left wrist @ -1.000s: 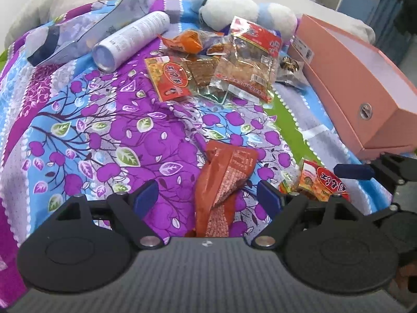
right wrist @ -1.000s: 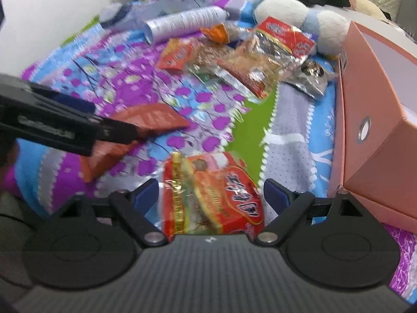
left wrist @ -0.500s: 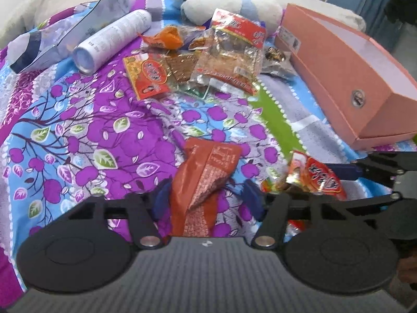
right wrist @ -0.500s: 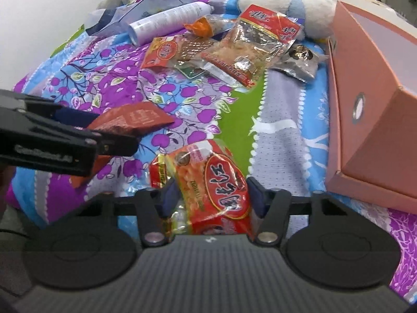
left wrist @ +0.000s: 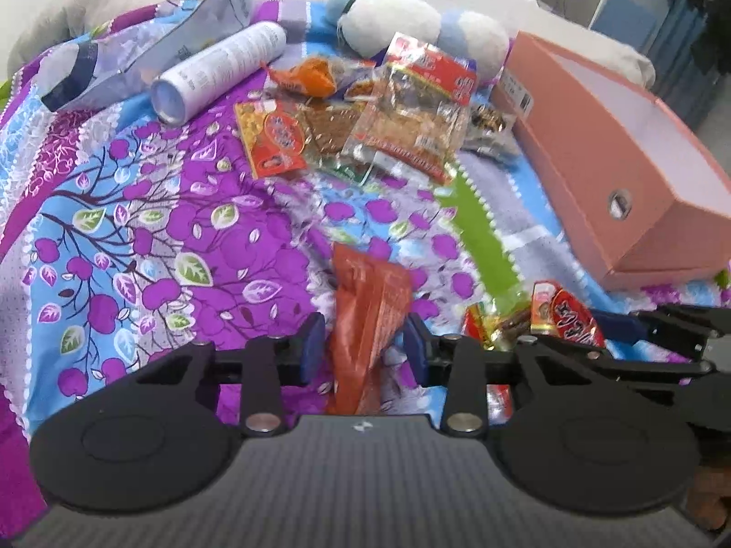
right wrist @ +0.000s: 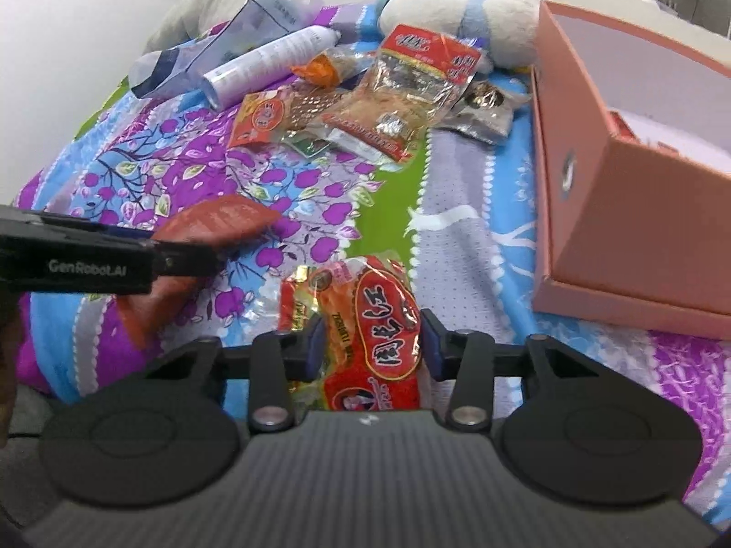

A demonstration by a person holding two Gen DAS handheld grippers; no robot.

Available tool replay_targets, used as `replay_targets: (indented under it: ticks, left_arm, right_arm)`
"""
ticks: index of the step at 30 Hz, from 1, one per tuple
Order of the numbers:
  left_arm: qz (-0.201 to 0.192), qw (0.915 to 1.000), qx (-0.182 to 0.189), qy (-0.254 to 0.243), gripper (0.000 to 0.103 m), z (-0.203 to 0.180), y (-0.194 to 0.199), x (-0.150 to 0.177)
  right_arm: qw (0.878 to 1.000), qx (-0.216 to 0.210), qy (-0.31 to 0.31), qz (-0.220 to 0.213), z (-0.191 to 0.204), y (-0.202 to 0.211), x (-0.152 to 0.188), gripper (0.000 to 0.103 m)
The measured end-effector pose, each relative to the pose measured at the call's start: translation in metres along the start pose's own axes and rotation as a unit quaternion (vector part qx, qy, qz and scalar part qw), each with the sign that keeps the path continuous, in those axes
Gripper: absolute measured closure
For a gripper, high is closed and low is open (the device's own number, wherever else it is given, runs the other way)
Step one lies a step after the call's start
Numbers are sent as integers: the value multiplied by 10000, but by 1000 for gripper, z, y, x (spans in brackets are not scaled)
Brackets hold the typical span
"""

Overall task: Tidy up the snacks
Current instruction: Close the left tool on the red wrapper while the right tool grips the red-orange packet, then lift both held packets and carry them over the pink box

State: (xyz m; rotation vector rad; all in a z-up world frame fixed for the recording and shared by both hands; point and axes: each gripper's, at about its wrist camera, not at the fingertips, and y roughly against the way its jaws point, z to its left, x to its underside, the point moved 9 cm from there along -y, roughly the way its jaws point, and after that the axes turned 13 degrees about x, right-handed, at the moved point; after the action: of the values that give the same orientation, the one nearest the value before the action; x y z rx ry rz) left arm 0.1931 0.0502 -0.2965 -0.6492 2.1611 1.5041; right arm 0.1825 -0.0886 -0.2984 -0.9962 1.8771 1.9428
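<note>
2 packets gripped, box off to the right

2 snack packets are in hand at once. The left hand-held gripper point(left wrist: 363, 350) is clenched on the near end of an orange-brown packet point(left wrist: 370, 301), whose long axis runs straight ahead from the fingers, its far end lying on the patterned bedspread point(left wrist: 137, 228). The right hand-held gripper point(right wrist: 373, 342) is clamped on a red packet point(right wrist: 365, 324) with a yellow end, which also points forward between its blue pads.

The relation that matters is the pink box point(right wrist: 607, 210): open-topped, it sits ahead and to the right of both tools, its long side running away from the cameras. From the right wrist view it is near and just right of the red packet, and something red already shows inside it. From the left wrist view the box point(left wrist: 607, 155) lies well apart, beyond the right tool. So the right hand is the nearer one, and its packet likely goes in first, moved up and rightward over the near wall.

1 loose pile of packets point(left wrist: 402, 109) waits farther up the bed, beside a white can point(left wrist: 219, 68) and a plush toy point(left wrist: 388, 23).
</note>
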Motion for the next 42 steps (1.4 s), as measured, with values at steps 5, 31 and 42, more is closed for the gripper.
replay_targets:
  ticks: [5, 31, 42]
  left_arm:
    - [-120, 9999, 66, 36, 71, -13, 5, -8]
    - [63, 9955, 763, 565, 54, -13, -13, 11]
    - [246, 9969, 685, 288, 57, -27, -29, 22]
  right_arm:
    - [9998, 166, -5, -130, -8, 12, -6, 80]
    - [9987, 265, -263, -359, -22, 49, -11, 84]
    - [9984, 340, -361, -253, -30, 47, -1, 84]
